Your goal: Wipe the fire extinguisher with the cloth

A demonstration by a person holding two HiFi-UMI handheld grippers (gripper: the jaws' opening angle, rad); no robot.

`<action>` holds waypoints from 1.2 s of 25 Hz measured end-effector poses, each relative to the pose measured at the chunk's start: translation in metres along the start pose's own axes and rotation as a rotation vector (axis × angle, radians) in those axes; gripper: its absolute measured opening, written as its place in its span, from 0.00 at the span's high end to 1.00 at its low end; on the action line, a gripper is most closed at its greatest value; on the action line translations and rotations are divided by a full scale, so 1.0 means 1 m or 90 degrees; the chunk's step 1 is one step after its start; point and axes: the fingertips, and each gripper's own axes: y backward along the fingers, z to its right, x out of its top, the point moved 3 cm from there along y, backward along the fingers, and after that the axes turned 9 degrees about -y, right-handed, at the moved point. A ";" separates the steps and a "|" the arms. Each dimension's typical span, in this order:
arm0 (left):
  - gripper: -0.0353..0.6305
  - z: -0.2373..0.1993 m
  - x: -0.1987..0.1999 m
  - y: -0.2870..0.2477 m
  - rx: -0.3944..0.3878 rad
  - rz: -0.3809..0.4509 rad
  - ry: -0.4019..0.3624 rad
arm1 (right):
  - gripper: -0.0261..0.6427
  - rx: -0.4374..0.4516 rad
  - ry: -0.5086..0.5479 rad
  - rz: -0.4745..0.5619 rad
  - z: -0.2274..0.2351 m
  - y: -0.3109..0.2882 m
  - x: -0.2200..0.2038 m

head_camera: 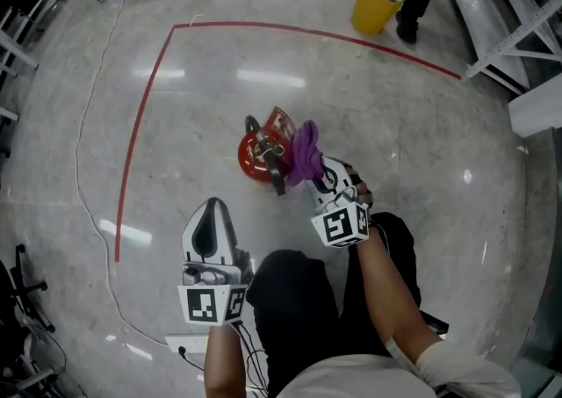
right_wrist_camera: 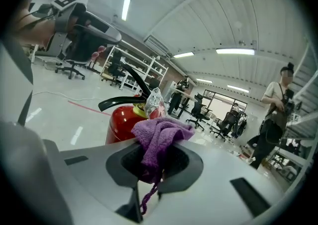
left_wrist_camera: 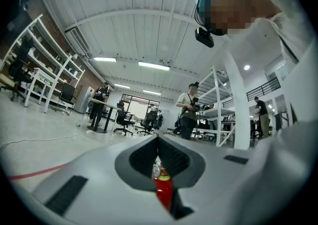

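Grey left gripper (head_camera: pixel 211 212): nearest, by person's knees, 2 jaws pressed together, nothing held. Right gripper (head_camera: pixel 318 172): further out, jaws clamped on bunched purple cloth (head_camera: pixel 305 150). Cloth at right side of fire extinguisher (head_camera: pixel 256 159), contact unclear. Extinguisher red, upright on polished floor (head_camera: pixel 395 124), inside red line (head_camera: pixel 142 115). Yellow bin (head_camera: pixel 373 5) far beyond.

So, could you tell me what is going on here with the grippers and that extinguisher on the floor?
A person stands over a red fire extinguisher on the floor, holding a gripper in each hand. The right gripper is clamped on a purple cloth, held right by the extinguisher's top; whether the cloth touches it I cannot tell. The left gripper hangs nearer the person, jaws together and empty.
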 end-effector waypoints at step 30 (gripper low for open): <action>0.94 -0.015 -0.060 0.013 -0.011 -0.040 0.029 | 0.89 0.083 -0.219 -0.186 -0.082 -0.079 -0.212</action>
